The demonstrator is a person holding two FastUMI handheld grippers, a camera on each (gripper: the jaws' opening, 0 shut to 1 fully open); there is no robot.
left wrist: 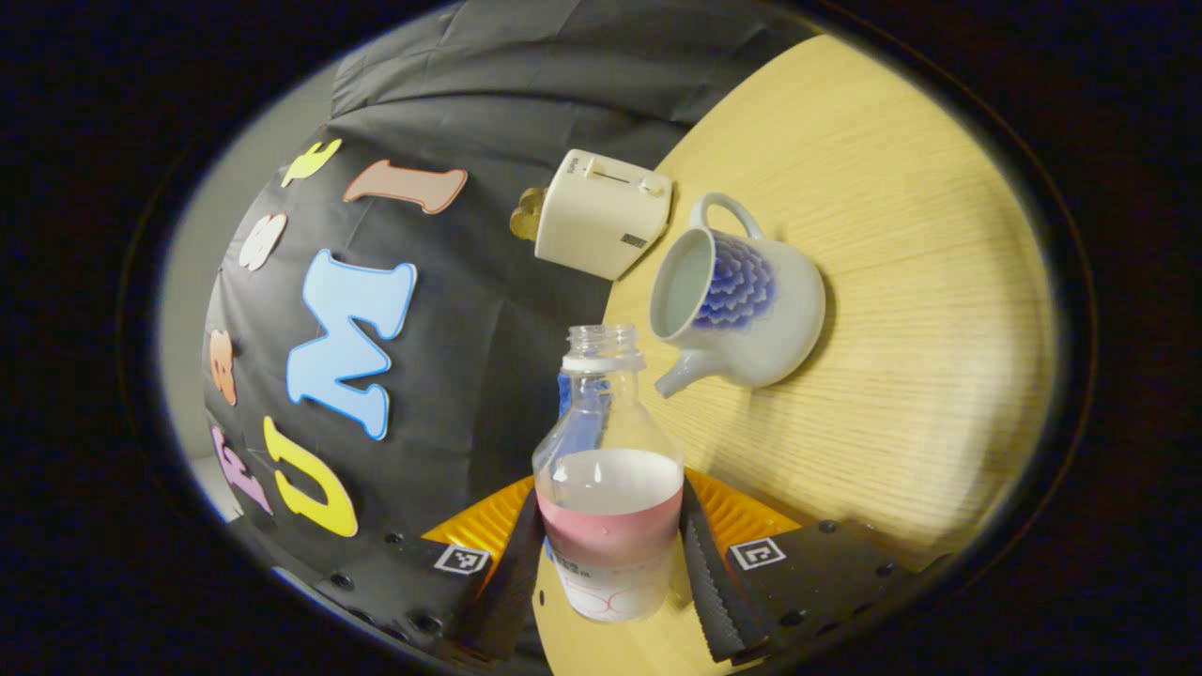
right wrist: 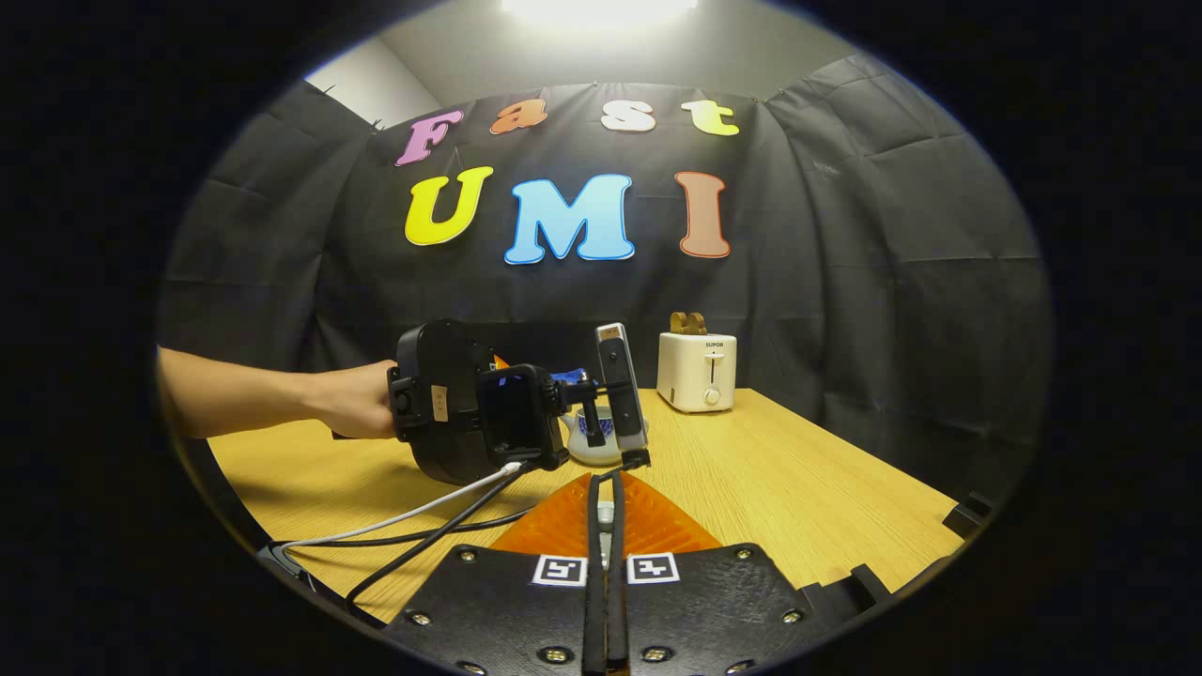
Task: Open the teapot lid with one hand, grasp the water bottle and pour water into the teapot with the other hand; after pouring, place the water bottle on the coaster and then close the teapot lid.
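Note:
In the left gripper view, my left gripper (left wrist: 610, 507) is shut on a clear uncapped water bottle (left wrist: 608, 469) with a pink label, partly filled. Its mouth points toward the white teapot (left wrist: 742, 305) with a blue pattern, which stands lidless on the wooden table (left wrist: 901, 282). The bottle neck ends just short of the spout. In the right gripper view, my right gripper (right wrist: 606, 483) is shut on a thin pale piece, apparently the teapot lid (right wrist: 606, 514), seen edge-on. The left gripper (right wrist: 470, 404), held by a hand (right wrist: 352, 399), hides most of the teapot (right wrist: 593, 441).
A cream toaster (left wrist: 601, 214) stands at the back of the table, just beyond the teapot, also seen as the toaster (right wrist: 697, 373). Cables (right wrist: 413, 521) trail from the left gripper across the table. The black cloth wall runs close behind.

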